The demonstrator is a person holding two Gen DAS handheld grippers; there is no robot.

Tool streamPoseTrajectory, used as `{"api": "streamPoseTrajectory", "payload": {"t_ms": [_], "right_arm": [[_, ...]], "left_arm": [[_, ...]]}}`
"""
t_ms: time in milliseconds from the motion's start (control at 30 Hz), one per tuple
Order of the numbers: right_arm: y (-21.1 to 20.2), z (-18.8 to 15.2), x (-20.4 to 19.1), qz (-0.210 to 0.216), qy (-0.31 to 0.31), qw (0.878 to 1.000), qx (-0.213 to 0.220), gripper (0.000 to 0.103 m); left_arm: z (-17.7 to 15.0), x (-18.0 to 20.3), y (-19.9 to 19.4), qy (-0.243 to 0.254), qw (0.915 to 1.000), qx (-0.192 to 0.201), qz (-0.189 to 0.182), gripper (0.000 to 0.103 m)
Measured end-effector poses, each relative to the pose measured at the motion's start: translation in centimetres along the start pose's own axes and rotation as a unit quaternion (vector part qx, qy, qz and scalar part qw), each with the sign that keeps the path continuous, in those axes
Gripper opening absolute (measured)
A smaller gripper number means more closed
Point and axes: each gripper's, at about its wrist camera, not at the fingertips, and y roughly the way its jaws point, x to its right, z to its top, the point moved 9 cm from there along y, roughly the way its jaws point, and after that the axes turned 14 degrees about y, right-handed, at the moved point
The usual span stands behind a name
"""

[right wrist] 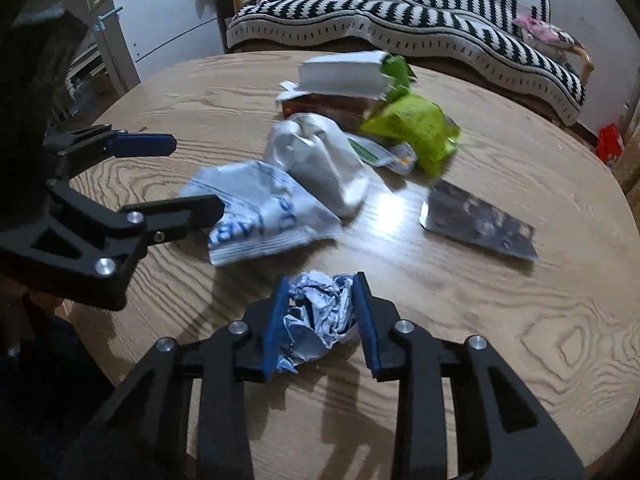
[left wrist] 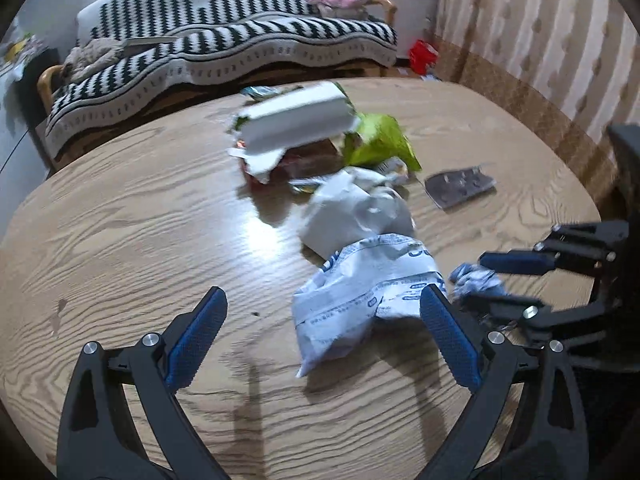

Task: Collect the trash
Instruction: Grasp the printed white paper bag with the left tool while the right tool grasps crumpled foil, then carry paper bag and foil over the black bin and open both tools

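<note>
Trash lies on a round wooden table (left wrist: pixel 140 220). My right gripper (right wrist: pixel 320 280) is shut on a crumpled blue-and-white wrapper (right wrist: pixel 320 312), with both blue pads pressed against its sides near the table's front edge. In the left wrist view that right gripper (left wrist: pixel 476 280) comes in from the right with the wad (left wrist: pixel 476 276) between its fingers. My left gripper (left wrist: pixel 324 289) stands open just above the table. A flat blue-and-white pouch (left wrist: pixel 360 300) lies partly between its fingers, close to the right pad. The right wrist view shows the left gripper (right wrist: pixel 196 172) open at the pouch's (right wrist: pixel 260 208) left end.
Behind the pouch sit a crumpled white plastic bag (left wrist: pixel 352 208), a green snack bag (left wrist: pixel 380 140), a white box (left wrist: pixel 296 120) on a red-brown carton, and a dark foil wrapper (left wrist: pixel 460 186) to the right. A sofa with a striped blanket (left wrist: pixel 240 40) stands beyond the table.
</note>
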Motion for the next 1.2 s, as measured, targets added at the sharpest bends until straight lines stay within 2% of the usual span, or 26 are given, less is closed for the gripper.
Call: {"api": "streamPoseTrajectory", "payload": {"t_ms": [200, 267, 300, 333, 367, 400, 567, 667, 833, 1033, 1200], "right_arm": [[-1.0, -1.0, 2.4, -0.004, 0.016, 1.0, -0.004, 0.033], [-1.5, -1.2, 2.9, -0.006, 0.019, 1.0, -0.002, 0.033], [-1.8, -1.3, 3.1, -0.006, 0.022, 1.0, 0.0, 0.033], [-2.0, -1.3, 3.2, -0.005, 0.023, 1.0, 0.002, 0.033], [-2.4, -1.3, 3.6, -0.007, 0.025, 1.0, 0.007, 0.033], [-2.6, -1.2, 3.6, -0.009, 0.027, 1.0, 0.01, 0.033], [-4.6, -1.5, 5.5, -0.012, 0.048, 0.998, 0.025, 0.033], [-5.9, -1.6, 7.0, -0.019, 0.064, 0.997, 0.035, 0.033], [-8.7, -2.5, 12.0, -0.039, 0.112, 0.991, 0.057, 0.033], [-13.1, -5.2, 20.4, -0.077, 0.189, 0.975, 0.083, 0.033], [-16.8, -9.2, 28.8, -0.114, 0.261, 0.953, 0.103, 0.033]], "left_arm": [[-0.1, 0.5, 2.0, -0.007, 0.9998, -0.019, -0.005, 0.094], [-0.2, 0.8, 2.6, -0.01, 0.9996, -0.024, -0.007, 0.091], [-0.2, 0.9, 2.6, -0.011, 0.9997, -0.021, -0.007, 0.076], [0.0, 1.3, 2.6, -0.011, 0.9997, -0.017, -0.016, 0.055], [0.2, 1.7, 2.3, -0.014, 0.9994, -0.013, -0.028, 0.046], [0.3, 2.0, 2.0, -0.013, 0.9995, -0.016, -0.024, 0.042], [1.0, 3.5, 0.3, -0.007, 0.9998, -0.006, -0.019, 0.038], [2.4, 4.6, -1.4, -0.002, 0.9997, 0.018, -0.014, 0.038], [5.2, 7.6, -2.0, 0.007, 0.9988, 0.043, -0.023, 0.038], [9.6, 15.6, -0.4, 0.048, 0.996, 0.056, -0.05, 0.038], [12.7, 23.5, 0.6, 0.091, 0.9903, 0.066, -0.081, 0.038]]}}
